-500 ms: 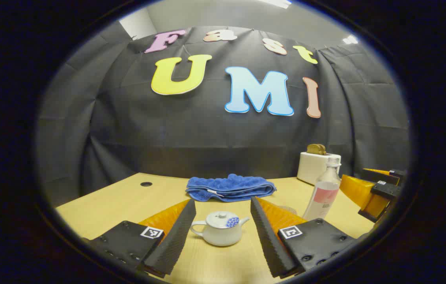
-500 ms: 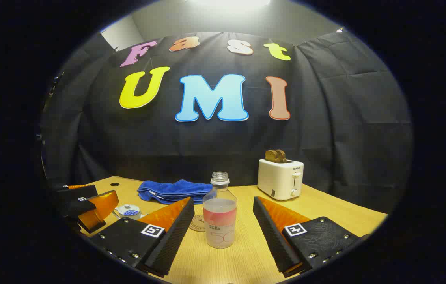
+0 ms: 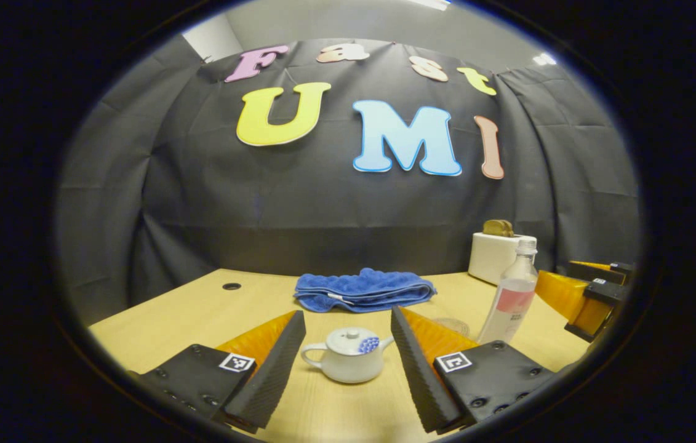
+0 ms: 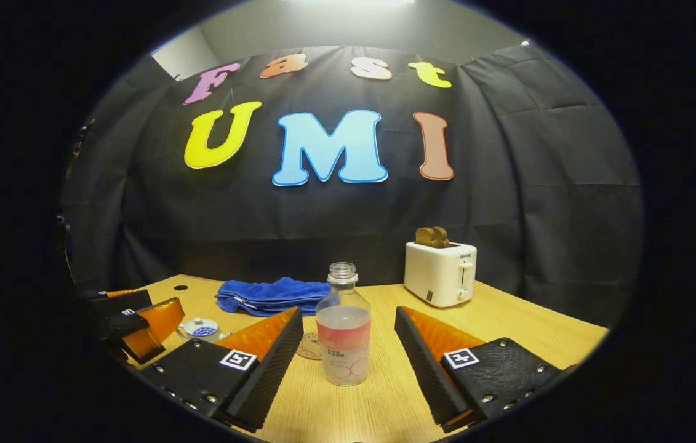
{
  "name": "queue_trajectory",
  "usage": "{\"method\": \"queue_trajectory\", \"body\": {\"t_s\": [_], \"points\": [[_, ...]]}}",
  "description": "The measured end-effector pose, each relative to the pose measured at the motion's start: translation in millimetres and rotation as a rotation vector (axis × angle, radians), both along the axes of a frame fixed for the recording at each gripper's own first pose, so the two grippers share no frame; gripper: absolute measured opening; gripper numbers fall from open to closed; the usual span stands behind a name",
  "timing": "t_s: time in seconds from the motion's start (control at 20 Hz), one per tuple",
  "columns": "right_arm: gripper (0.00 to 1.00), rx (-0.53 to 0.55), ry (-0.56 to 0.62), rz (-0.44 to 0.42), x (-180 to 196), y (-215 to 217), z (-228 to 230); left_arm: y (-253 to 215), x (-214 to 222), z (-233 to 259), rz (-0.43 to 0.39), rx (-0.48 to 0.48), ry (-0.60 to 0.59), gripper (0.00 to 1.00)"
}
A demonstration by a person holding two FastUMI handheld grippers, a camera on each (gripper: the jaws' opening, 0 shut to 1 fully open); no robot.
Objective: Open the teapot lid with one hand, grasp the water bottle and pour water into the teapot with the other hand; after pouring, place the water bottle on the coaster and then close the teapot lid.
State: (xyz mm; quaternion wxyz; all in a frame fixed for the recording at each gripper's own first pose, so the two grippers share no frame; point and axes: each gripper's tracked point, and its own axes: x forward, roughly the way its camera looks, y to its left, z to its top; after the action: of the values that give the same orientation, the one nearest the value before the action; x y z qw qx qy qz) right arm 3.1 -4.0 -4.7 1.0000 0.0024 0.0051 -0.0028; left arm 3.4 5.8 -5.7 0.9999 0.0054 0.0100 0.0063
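A small white teapot (image 3: 349, 360) with its lid on and a blue pattern stands on the wooden table, just ahead of and between the fingers of my open left gripper (image 3: 348, 357). The capless clear water bottle (image 4: 343, 335), pink-labelled and partly filled, stands upright between the fingers of my open right gripper (image 4: 343, 360), touching neither. A round coaster (image 4: 309, 346) lies just behind the bottle to its left. In the left gripper view the bottle (image 3: 510, 301) stands at the right, with the right gripper (image 3: 581, 294) beside it. The right gripper view has the teapot (image 4: 200, 329) and left gripper (image 4: 138, 326) at its left.
A folded blue towel (image 3: 365, 290) lies at the back middle of the table (image 3: 188, 320). A white toaster (image 4: 441, 272) with bread in it stands at the back right. A cable hole (image 3: 231, 286) sits near the table's back left.
Both grippers have edged slightly forward, so the teapot and the bottle sit a little nearer between their fingers. Nothing has been taken hold of.
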Motion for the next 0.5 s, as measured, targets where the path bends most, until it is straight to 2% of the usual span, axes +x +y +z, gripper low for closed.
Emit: {"method": "queue_trajectory", "body": {"t_s": [0.5], "points": [[0.95, 0.005, 0.013, 0.003, 0, 1, -5, 0, 17, -1, -0.008, -0.001, 0.004, 0.89]]}}
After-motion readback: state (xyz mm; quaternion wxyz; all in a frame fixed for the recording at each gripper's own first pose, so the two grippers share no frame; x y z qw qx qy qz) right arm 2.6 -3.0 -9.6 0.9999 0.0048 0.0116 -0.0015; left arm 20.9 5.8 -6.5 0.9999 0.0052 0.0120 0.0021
